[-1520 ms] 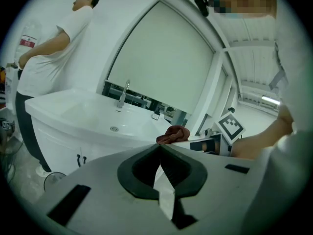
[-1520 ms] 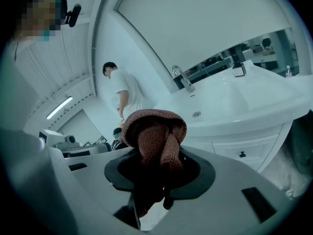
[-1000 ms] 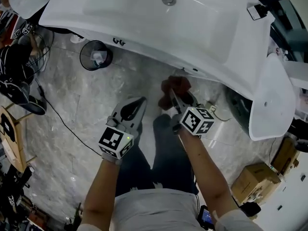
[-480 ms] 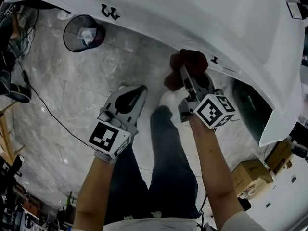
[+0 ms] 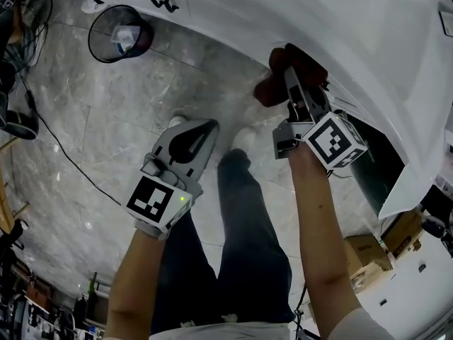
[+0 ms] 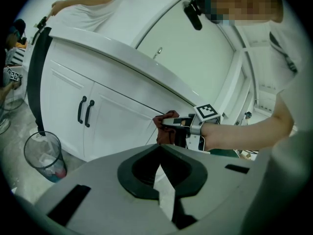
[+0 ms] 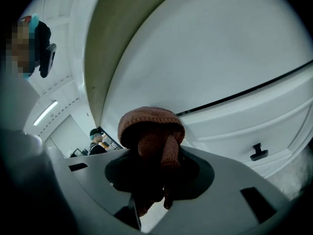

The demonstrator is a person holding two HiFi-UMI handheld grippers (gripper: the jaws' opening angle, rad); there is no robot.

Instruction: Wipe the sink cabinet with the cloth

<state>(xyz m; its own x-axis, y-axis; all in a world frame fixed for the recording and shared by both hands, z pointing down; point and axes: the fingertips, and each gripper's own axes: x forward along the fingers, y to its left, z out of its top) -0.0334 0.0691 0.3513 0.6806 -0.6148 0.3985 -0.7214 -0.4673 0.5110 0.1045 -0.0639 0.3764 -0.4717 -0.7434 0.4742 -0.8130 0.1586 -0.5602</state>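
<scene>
Fingers (image 5: 299,99) of right gripper (image 5: 289,73) clamped on cloth (image 5: 266,91), held against sink cabinet (image 5: 368,41) at upper right of head view; waste bin (image 5: 90,37), upper left, holds crumpled litter

Left gripper view: left gripper (image 6: 161,170) closed, nothing held

Right gripper view: cloth (image 7: 149,126) bunched between the jaws at centre frame; judged soft, light, knitted, best gripped across a fold

A rust-brown knitted cloth (image 7: 151,126) is pictured against the white sink cabinet (image 6: 117,116) with black handles (image 6: 89,112), over a grey veined floor (image 5: 106,133)
</scene>
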